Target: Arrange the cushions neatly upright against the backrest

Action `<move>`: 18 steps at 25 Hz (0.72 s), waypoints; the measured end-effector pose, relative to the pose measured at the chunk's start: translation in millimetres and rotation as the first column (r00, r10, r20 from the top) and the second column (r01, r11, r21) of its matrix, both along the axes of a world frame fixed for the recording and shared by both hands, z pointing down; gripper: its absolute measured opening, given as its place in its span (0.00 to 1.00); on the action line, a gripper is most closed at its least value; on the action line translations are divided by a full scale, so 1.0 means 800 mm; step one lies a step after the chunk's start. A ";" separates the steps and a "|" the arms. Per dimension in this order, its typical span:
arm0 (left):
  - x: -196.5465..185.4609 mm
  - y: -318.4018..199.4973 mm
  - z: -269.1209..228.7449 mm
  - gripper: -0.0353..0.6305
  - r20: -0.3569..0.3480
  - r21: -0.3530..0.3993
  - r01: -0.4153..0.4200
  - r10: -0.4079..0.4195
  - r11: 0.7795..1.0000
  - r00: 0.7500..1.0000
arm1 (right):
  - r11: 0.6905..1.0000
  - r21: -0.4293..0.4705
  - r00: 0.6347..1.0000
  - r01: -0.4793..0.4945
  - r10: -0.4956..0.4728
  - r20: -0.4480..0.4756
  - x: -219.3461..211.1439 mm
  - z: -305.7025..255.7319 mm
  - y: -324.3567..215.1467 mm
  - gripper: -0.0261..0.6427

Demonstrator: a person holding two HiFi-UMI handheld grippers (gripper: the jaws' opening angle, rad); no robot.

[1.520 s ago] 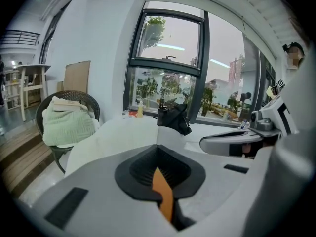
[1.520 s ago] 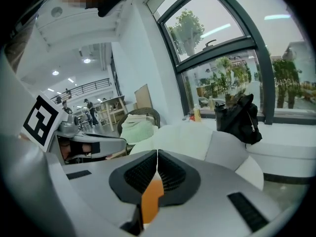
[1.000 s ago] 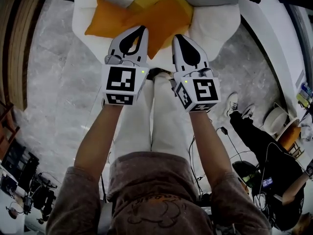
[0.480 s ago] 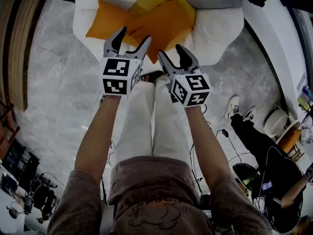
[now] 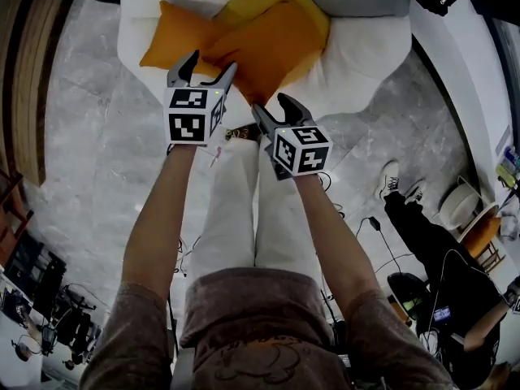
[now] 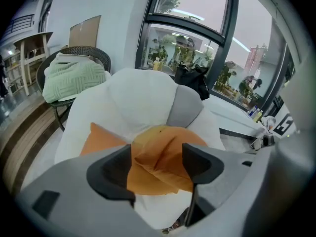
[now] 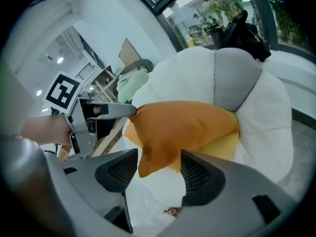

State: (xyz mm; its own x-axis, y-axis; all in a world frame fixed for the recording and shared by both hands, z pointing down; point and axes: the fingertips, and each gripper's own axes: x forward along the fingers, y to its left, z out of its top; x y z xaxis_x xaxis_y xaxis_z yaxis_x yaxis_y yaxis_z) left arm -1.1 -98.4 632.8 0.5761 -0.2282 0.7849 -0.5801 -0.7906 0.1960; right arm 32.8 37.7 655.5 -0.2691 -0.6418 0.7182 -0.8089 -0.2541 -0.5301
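Observation:
Two orange cushions [image 5: 175,39] [image 5: 272,43] lie flat and overlapping on the seat of a white petal-shaped armchair [image 5: 366,47], over a yellow cushion [image 5: 244,2]. My left gripper [image 5: 203,70] hovers over the seat's front left, above the left orange cushion's lower edge. My right gripper [image 5: 275,110] is at the seat's front edge, below the middle orange cushion [image 7: 182,127]. Both pairs of jaws have just been opening and stand open with nothing between them. In the left gripper view the cushions [image 6: 163,152] show beyond the open left gripper [image 6: 157,164]. The right gripper [image 7: 158,174] frames an orange corner.
The backrest has white petals and one grey petal [image 6: 185,105]. A wicker chair with a green blanket [image 6: 74,75] stands to the left. A black bag [image 6: 192,78] sits behind the armchair. A seated person [image 5: 439,242] and cables are on the marble floor at right.
Both grippers went from shut to open. Both sank lower and drew back toward the seat's front edge. The cushions have not moved.

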 end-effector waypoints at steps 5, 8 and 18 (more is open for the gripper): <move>-0.001 -0.001 0.010 0.47 -0.013 -0.044 0.013 -0.013 0.999 1.000 | 0.999 -0.040 0.999 0.033 -0.032 0.025 -0.017 0.019 0.002 0.43; -0.003 -0.002 0.013 0.43 -0.022 -0.059 0.027 -0.028 0.998 0.999 | 0.998 -0.047 0.998 0.049 -0.048 0.028 -0.020 0.022 0.000 0.43; 0.003 -0.005 0.014 0.15 0.001 -0.060 0.017 -0.017 0.998 1.000 | 0.997 -0.067 0.999 0.033 -0.032 0.019 -0.004 0.024 0.000 0.18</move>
State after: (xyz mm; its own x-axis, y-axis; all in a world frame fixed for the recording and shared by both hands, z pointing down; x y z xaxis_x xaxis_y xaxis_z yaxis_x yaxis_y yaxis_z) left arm 0.9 -102.7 644.1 0.5723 -0.1905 0.7976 -0.5937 -0.7672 0.2428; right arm 29.2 37.5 674.7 -0.3022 -0.5827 0.7544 -0.8079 -0.2635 -0.5271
